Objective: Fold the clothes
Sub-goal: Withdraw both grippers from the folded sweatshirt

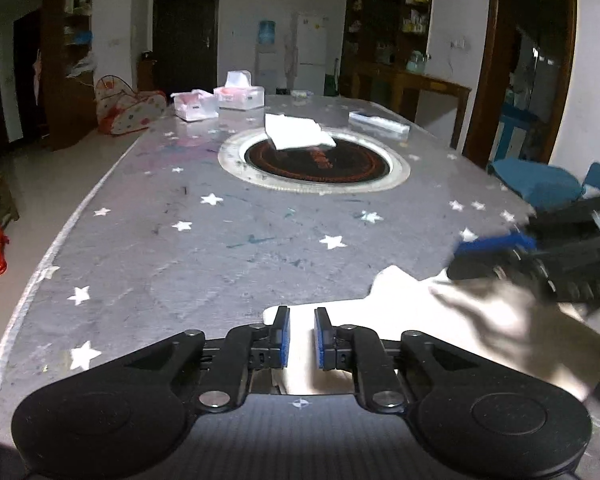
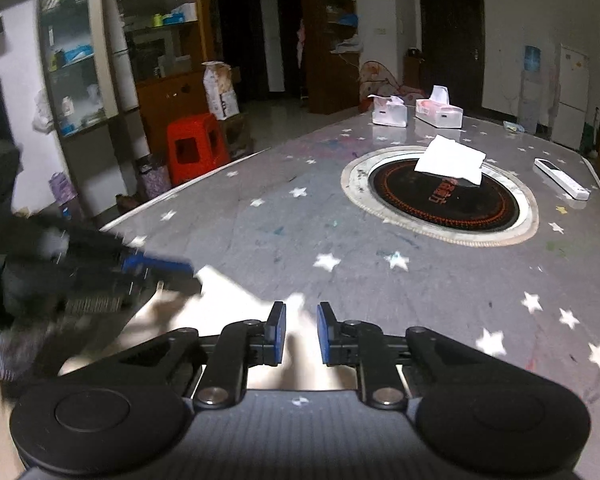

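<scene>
The cloth [image 1: 400, 320], a pale garment, lies flat on the near edge of the tabletop [image 1: 220, 248], directly under both tongs. In the left wrist view we see the left tongs [image 1: 302, 338] with their blue pads a small gap apart; the cloth shows bright through the gap, and nothing is pinched between the pads. The right wrist view shows the right tongs [image 2: 301, 334] in the same state: slightly apart, with pale fabric below them and no fold caught. We read both as having let go of the cloth.

Each pair of tongs points forward and downward at a moderate slope toward the tabletop. The right tongs appear blurred at the right edge of the left view, above the far corner of the cloth, and the left tongs appear blurred at the left edge of the right view, so the two hands work side by side over the one garment.

We judge the step in hand to be the release that ends one fold. How many folds remain we cannot tell, since only part of the cloth is in view. The next move calls for choosing a fresh edge or corner, lowering the pads around it, and closing before lifting.

Farther out lie a round inset burner [image 1: 314, 162] with a white folded sheet [image 1: 296, 132] across its rim, and two tissue boxes [image 1: 220, 100] near the far end.
</scene>
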`<state>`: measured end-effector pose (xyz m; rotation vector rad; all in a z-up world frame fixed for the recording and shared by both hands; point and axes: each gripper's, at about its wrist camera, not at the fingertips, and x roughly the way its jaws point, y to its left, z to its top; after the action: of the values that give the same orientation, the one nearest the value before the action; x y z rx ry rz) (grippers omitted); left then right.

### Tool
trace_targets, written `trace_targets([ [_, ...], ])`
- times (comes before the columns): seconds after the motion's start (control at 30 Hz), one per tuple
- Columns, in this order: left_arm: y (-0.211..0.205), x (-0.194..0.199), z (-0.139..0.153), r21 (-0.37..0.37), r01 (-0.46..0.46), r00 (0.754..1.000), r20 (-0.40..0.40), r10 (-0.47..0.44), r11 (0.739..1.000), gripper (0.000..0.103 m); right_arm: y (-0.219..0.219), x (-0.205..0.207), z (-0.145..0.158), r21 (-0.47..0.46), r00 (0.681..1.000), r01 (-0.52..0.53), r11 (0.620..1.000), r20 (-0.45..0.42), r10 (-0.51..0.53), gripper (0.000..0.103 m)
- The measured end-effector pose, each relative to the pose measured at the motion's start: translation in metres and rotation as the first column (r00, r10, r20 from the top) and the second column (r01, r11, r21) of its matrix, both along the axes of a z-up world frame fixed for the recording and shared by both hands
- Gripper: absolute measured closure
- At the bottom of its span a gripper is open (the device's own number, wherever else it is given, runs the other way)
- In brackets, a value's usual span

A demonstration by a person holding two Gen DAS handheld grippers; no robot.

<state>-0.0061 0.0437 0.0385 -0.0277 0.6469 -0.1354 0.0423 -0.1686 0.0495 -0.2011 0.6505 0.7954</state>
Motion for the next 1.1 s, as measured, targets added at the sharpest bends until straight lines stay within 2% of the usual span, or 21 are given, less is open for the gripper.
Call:
trace_targets([
  [0.13,-0.016,-0.031,0.011,-0.05,0.09,0.996,0.026,-0.089,0.995,0.089,-0.008,-0.042,-0.001,-0.038,0.998,-0.033,0.999,0.047,0.035,0.082],
  [0.27,-0.038,-0.058,0.006,-0.069,0.178,0.984,0.016,-0.178,0.982,0.089,-0.009,-0.082,-0.008,-0.064,0.994,-0.058,0.996,0.094,0.064,0.082],
  [0.43,-0.049,-0.069,-0.012,-0.074,0.196,0.98,-0.027,-0.198,0.978,0.089,-0.013,-0.112,-0.02,-0.061,0.992,-0.052,0.997,0.113,0.059,0.082],
  [0.7,-0.045,-0.068,-0.018,-0.082,0.179,0.983,-0.017,-0.181,0.98,0.087,-0.041,-0.118,-0.031,-0.034,0.996,0.029,0.999,0.086,-0.026,0.082],
  [1.1,-0.044,-0.068,-0.02,-0.091,0.174,0.984,-0.014,-0.176,0.98,0.087,-0.082,-0.117,-0.028,0.035,0.989,0.131,0.991,0.06,-0.133,0.085],
])
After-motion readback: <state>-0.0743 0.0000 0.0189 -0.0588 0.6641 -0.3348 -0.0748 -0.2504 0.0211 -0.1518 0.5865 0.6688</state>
